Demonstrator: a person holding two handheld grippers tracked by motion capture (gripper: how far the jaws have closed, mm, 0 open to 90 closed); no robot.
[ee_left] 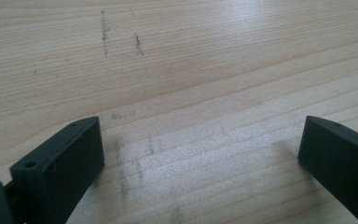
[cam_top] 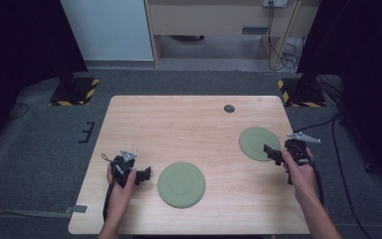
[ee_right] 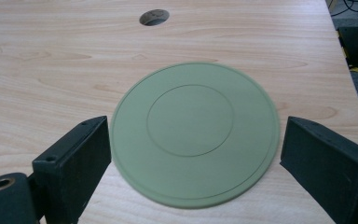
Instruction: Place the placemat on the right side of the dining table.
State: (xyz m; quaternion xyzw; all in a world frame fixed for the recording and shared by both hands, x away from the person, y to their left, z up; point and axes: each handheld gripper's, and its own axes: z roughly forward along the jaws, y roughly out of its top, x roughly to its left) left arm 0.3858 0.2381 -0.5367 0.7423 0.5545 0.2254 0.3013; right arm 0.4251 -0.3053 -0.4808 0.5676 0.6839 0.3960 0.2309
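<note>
Two green plates lie flat on the wooden table (cam_top: pixel 189 124). The larger plate (cam_top: pixel 181 184) sits low in the middle of the high view, and the smaller plate (cam_top: pixel 257 143) lies right of centre, well apart from it. The right gripper (cam_top: pixel 272 154) sits at the lower right edge of the smaller plate; in the right gripper view its jaws stand wide apart, one at each lower side of that plate (ee_right: pixel 196 133), not clamped on it. The left gripper (cam_top: pixel 144 175) rests just left of the larger plate; in the left gripper view its jaws are spread wide over bare, scuffed wood (ee_left: pixel 177 84). A small dark hole (cam_top: pixel 229 108) marks the tabletop near its far edge.
</note>
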